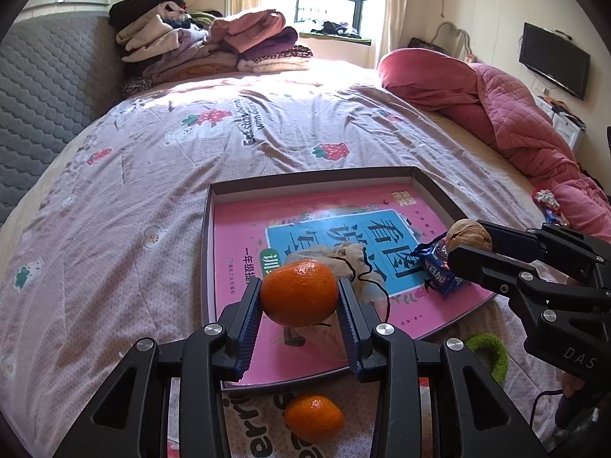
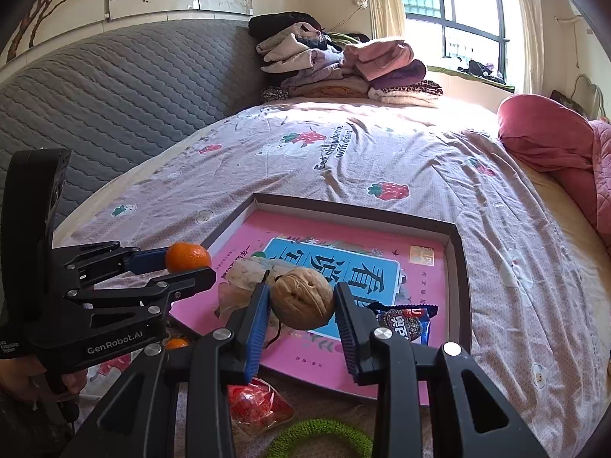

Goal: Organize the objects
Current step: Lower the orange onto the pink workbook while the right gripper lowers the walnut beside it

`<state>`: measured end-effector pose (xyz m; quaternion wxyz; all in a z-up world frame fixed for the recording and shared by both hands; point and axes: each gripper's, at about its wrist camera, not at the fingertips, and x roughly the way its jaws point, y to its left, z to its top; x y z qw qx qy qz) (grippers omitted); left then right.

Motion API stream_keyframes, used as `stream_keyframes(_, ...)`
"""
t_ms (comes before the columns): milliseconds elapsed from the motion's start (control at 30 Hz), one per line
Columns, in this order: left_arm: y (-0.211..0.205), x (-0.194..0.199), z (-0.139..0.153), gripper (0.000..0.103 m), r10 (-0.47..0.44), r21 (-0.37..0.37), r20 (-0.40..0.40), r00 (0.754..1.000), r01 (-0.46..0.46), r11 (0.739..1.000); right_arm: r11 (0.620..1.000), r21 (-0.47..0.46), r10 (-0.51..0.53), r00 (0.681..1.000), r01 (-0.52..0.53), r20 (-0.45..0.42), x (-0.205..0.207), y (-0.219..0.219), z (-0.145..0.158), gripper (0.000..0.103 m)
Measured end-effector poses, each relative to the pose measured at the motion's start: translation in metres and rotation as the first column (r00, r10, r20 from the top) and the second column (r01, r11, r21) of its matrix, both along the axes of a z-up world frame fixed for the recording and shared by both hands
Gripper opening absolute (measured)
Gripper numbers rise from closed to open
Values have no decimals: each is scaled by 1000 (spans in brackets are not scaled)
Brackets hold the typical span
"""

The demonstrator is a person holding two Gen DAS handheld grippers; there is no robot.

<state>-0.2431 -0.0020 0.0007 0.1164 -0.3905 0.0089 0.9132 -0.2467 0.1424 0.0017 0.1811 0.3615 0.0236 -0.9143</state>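
Bedroom, work surface is a bed with a strawberry-print sheet point(image 1: 160, 175), folded clothes piled at the far end by the window; landmark for everything below is the shallow tray point(image 1: 208, 236) lying on the sheet with a pink book point(image 1: 244, 236) flat inside it. Left wrist view: already inside the tray are a beige drawstring pouch point(image 1: 343, 257) and a blue snack packet point(image 1: 439, 271), both on the book. The left gripper point(image 1: 299, 297) is clamped on a tangerine point(image 1: 299, 292), pads on both sides of the fruit, held in the air over the tray's near edge, above the pouch. A second tangerine point(image 1: 313, 418) lies on the sheet just outside the tray's near edge, and a green ring point(image 1: 492, 353) sits outside the near right corner. The right gripper point(image 1: 471, 246) comes in from the right over the tray, pinching a walnut point(image 1: 469, 234) above the snack packet. Right wrist view: walnut point(image 2: 301, 297) sits squarely between the blue pads, grip closed on it, hanging over the tray's near half with the packet point(image 2: 406, 324) just right of it and the pouch point(image 2: 244, 282) to its left. Outside the near edge: a red wrapped item point(image 2: 256, 404) and the green ring point(image 2: 320, 439). My read: partway through, two items in, two in hand ready to set down, at least three loose items left on the sheet.
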Motion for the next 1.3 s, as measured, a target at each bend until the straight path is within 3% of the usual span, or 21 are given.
stream_keyframes(1300, -1, -19, -45, 39, 14, -35, 147, 989, -9, 999, 998, 62, -12, 990, 4, 142, -25, -4, -55, 35)
